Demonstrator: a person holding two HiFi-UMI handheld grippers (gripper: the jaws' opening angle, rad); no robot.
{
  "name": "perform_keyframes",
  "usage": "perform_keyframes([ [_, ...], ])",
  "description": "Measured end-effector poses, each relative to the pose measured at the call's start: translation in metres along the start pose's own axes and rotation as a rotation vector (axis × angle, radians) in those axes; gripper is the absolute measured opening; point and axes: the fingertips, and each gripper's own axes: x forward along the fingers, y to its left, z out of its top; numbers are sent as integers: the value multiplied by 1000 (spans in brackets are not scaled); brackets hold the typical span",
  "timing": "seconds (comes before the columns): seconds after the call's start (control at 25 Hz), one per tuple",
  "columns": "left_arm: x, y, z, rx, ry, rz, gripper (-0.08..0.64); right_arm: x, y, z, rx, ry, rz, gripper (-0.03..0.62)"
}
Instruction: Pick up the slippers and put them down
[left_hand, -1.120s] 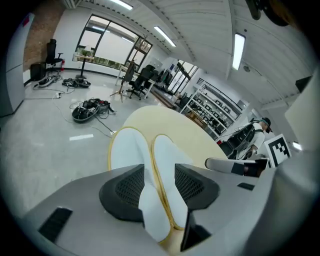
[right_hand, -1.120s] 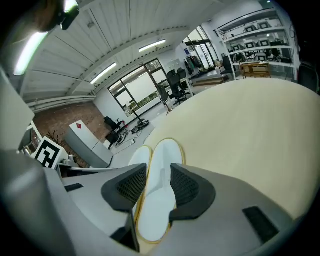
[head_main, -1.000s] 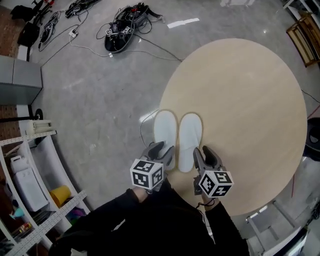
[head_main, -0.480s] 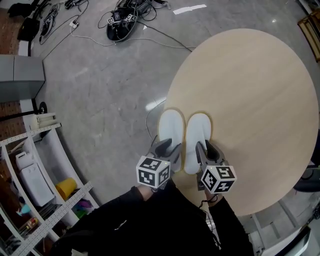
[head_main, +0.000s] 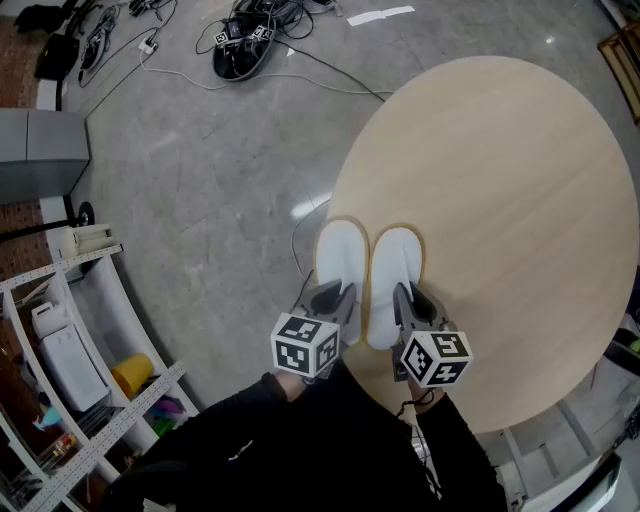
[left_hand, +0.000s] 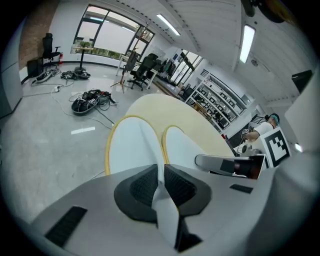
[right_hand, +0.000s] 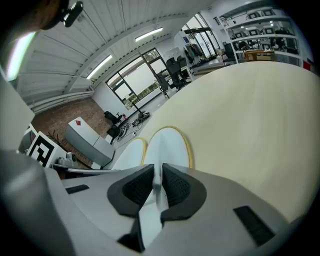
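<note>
left gripper (head_main: 331, 298): jaws just closed in, now clenched on the heel edge of the left slipper (head_main: 338, 258).
right gripper (head_main: 408, 300): jaws just closed too, pinching the right slipper (head_main: 394, 268) at its heel.
slippers: side by side on the round worktop (head_main: 520, 190), at its left rim.
beyond: cables (head_main: 245, 45) on the floor (head_main: 200, 180).

Two white, yellow-rimmed slippers (head_main: 338, 258) lie side by side at the edge of the table (head_main: 500, 150).

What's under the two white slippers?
The round table. The slippers lie flat on it, so the tabletop right beneath them is covered and can't be seen.
</note>
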Motion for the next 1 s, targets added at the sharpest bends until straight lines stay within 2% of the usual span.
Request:
perform_keyframes([
  [0.44, -4, -4, 1, 7, -2, -12, 38, -4, 5, 3, -33, -12, 5, 34],
  [0.72, -15, -19, 20, 50, -87, -73, 31, -15, 10, 9, -35, -44, -4, 32],
  [1.0, -34, -34, 23, 59, -92, -95, 32, -47, 21, 14, -6, -104, -51, 32],
])
